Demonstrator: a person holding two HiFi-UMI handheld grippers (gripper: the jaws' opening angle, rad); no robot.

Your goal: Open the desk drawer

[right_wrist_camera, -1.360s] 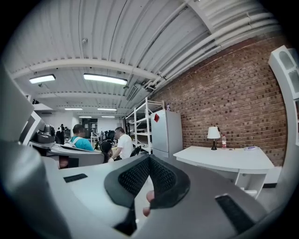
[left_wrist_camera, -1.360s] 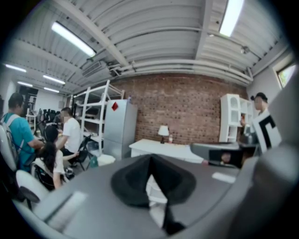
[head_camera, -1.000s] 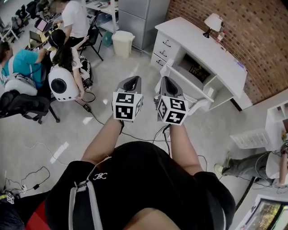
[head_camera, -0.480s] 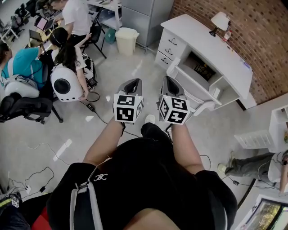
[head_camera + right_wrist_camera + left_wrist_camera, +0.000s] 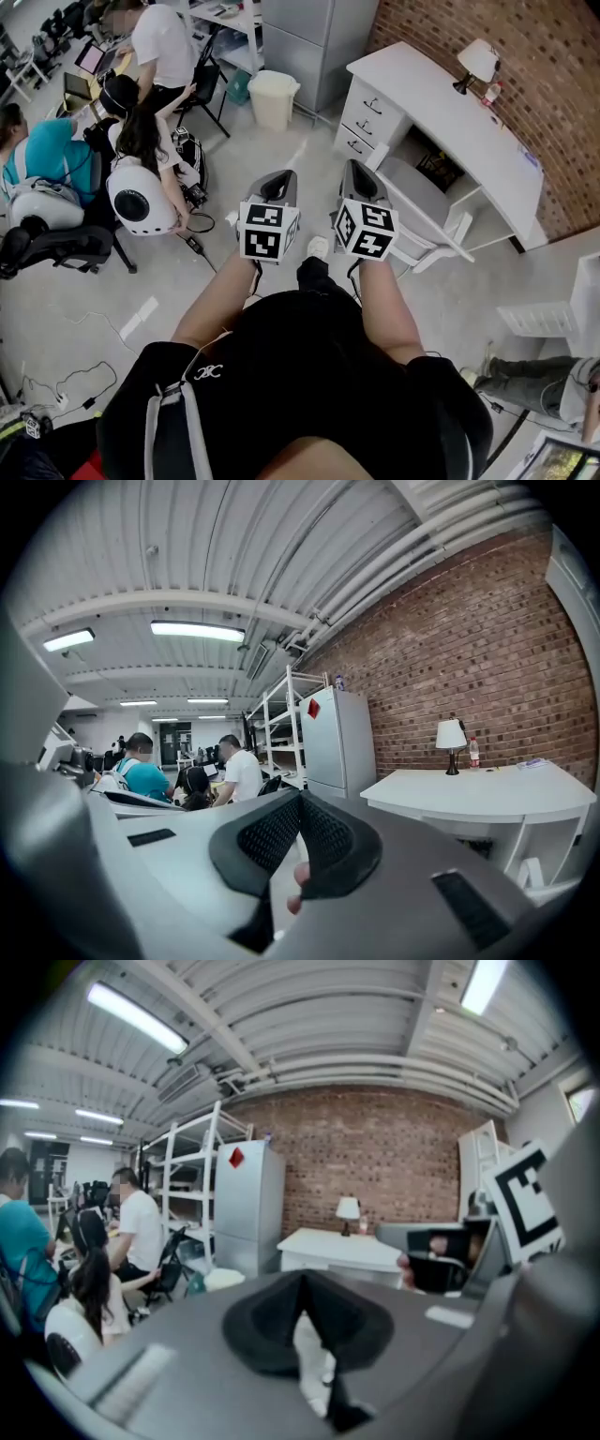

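Note:
The white desk [image 5: 448, 111] stands against the brick wall at the upper right, with a stack of three shut drawers [image 5: 368, 119] at its left end. Both grippers are held side by side in the air, well short of the desk. My left gripper [image 5: 275, 180] is shut with nothing in it, and so is my right gripper [image 5: 354, 171]. In the left gripper view the shut left gripper [image 5: 302, 1296] points at the desk [image 5: 339, 1247] across the room. The right gripper view has the right gripper [image 5: 300, 808] shut, with the desk [image 5: 469, 794] at the right.
A lamp [image 5: 477, 62] and a bottle stand on the desk. A white chair [image 5: 427, 230] is at its kneehole. A cream bin [image 5: 273, 98] and a grey cabinet [image 5: 317, 37] are to the desk's left. Seated people [image 5: 141, 141], chairs and floor cables [image 5: 202, 248] fill the left.
The person has stepped forward; a shoe now shows below the grippers, and the desk has slid right in the head view. Both grippers stay shut, side by side.

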